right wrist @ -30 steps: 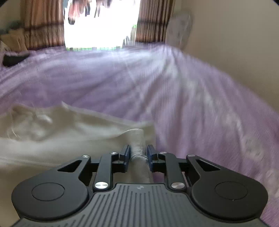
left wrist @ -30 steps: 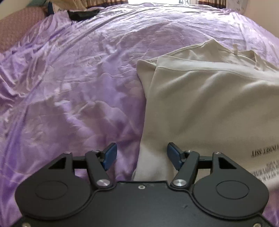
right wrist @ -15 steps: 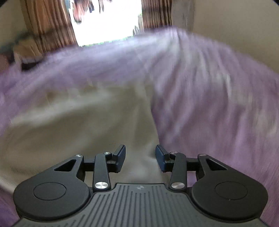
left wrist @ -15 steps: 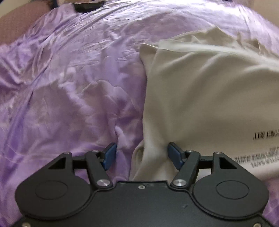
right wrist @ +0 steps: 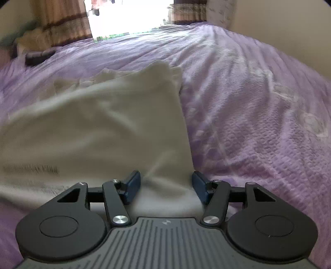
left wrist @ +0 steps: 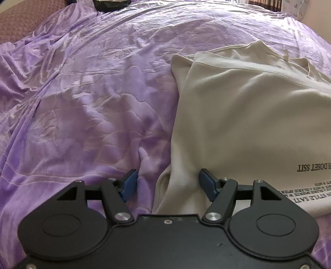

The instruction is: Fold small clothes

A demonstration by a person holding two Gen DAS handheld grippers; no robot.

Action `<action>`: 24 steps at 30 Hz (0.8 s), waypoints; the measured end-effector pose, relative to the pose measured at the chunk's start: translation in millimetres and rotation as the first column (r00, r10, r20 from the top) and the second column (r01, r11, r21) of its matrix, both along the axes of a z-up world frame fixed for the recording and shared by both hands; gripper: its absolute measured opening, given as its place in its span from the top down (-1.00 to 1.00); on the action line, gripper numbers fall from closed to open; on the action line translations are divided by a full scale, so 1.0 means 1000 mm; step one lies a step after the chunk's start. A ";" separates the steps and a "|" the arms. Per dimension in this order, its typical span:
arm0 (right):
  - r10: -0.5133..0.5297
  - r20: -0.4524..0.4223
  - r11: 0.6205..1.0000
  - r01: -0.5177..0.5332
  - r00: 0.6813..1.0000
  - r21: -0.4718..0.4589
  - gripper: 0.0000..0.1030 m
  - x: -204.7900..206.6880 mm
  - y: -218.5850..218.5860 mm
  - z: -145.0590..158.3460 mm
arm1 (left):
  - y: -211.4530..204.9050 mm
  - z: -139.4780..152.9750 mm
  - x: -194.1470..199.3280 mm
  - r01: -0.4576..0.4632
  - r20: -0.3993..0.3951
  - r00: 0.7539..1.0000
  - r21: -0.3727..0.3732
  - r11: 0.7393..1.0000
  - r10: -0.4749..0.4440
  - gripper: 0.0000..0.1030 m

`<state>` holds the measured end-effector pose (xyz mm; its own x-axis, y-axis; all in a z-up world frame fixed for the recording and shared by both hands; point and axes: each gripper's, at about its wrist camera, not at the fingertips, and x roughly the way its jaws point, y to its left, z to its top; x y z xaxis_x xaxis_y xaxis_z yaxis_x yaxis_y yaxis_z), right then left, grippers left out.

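A cream T-shirt lies partly folded on the purple bedcover, its black print upside down at the near right. My left gripper stands open over the shirt's near left corner; the cloth edge lies between the jaws, clear of the blue pads. In the right wrist view the same T-shirt spreads to the left. My right gripper straddles its near right edge, jaws opening, and the pads do not press the cloth.
A dark object rests at the far side of the bedcover, also in the left wrist view as a dark object. Curtains flank a bright window. A beige wall borders the bed's right side. A brown quilted surface lies far left.
My right gripper let go of the bunched cloth it pinched, its jaws spread wide, and it moved to the shirt's near right edge. The left gripper stayed open and hardly moved.
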<state>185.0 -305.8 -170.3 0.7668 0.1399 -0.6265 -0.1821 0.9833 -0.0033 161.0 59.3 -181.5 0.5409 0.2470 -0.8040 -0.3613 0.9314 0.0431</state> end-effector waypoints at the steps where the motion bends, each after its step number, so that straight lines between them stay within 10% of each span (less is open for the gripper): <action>1: 0.002 0.010 1.000 -0.002 1.000 -0.024 -0.30 -0.003 0.004 0.004 | 0.001 0.005 -0.001 -0.012 0.019 1.000 -0.004 1.000 0.012 -0.31; 10: 0.032 0.078 0.992 -0.041 0.996 0.118 -0.21 0.044 0.023 0.065 | -0.012 0.055 0.057 0.087 0.265 0.961 0.005 0.996 -0.085 -0.32; 13: -0.009 0.056 0.999 0.006 0.998 0.054 -0.21 0.087 0.042 0.048 | -0.007 0.005 0.115 0.044 0.016 0.999 0.080 0.996 -0.045 -0.42; 17: -0.071 -0.108 0.992 0.082 0.992 0.098 -0.22 0.138 0.031 0.001 | 0.015 0.004 0.116 0.021 0.073 0.997 -0.033 0.999 -0.019 -0.45; 21: -0.075 -0.062 0.987 0.083 0.995 0.135 -0.05 0.123 0.022 0.037 | 0.006 0.031 0.103 -0.042 0.097 0.995 0.190 0.981 0.024 -0.40; 24: -0.118 -0.028 0.984 0.120 0.993 0.130 -0.06 0.106 0.010 0.056 | 0.005 0.033 0.078 0.000 0.088 0.996 0.150 0.989 -0.013 -0.40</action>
<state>291.1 -295.4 -114.8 0.7703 0.1301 -0.6243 -0.0624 0.9896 0.1293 239.0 64.8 -148.3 0.6104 0.3575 -0.7068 -0.3639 0.9192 0.1505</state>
